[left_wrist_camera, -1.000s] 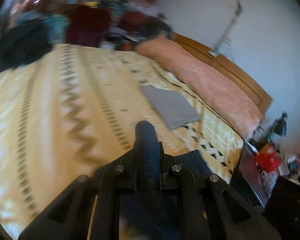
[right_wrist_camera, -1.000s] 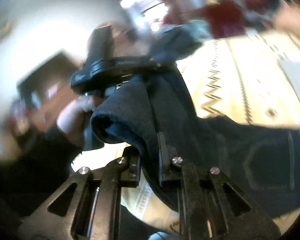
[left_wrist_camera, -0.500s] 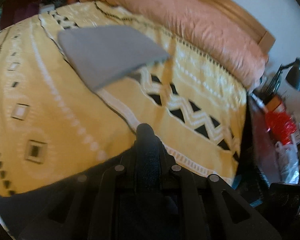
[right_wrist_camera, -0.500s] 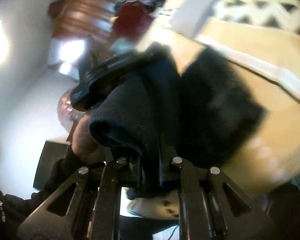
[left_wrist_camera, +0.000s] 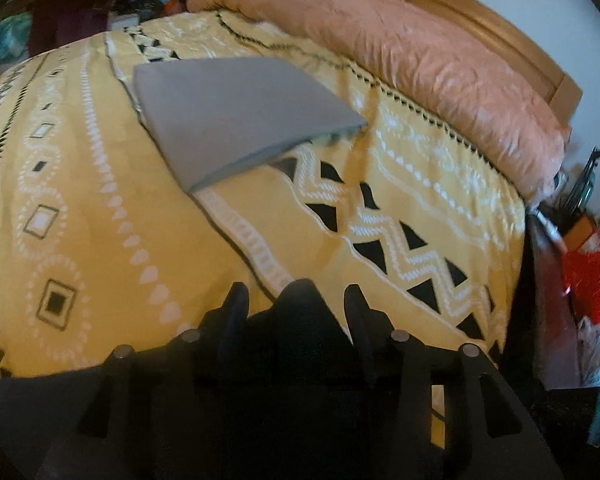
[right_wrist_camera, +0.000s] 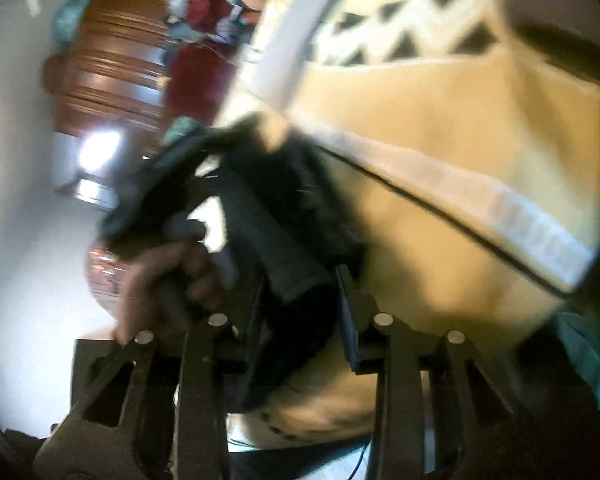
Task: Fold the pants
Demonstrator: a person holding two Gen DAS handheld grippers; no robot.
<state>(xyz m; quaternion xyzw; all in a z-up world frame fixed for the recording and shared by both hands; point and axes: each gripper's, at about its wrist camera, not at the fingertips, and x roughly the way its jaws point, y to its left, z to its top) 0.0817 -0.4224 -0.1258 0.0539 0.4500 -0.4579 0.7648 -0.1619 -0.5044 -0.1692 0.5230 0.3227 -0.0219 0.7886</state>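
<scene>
The dark navy pants (left_wrist_camera: 304, 320) lie bunched between the spread fingers of my left gripper (left_wrist_camera: 296, 300), which is open just above the yellow patterned bedspread (left_wrist_camera: 100, 216). In the right wrist view, the pants (right_wrist_camera: 296, 280) hang between the parted fingers of my right gripper (right_wrist_camera: 300, 284), which is open. The left gripper (right_wrist_camera: 160, 184) and the hand holding it show blurred to the left there. A folded grey garment (left_wrist_camera: 236, 116) lies on the bed beyond; it also shows in the right wrist view (right_wrist_camera: 296, 40).
A long peach pillow (left_wrist_camera: 400, 52) lies along the wooden headboard (left_wrist_camera: 500, 40). A dark bedside table (left_wrist_camera: 556, 280) with red clutter stands at the bed's right. Piled clothes (left_wrist_camera: 72, 4) lie at the far side. A wooden wardrobe (right_wrist_camera: 108, 64) stands behind.
Both grippers swung down toward the bed's right edge with the pants, then their fingers opened; the pants now sit loose between the fingers.
</scene>
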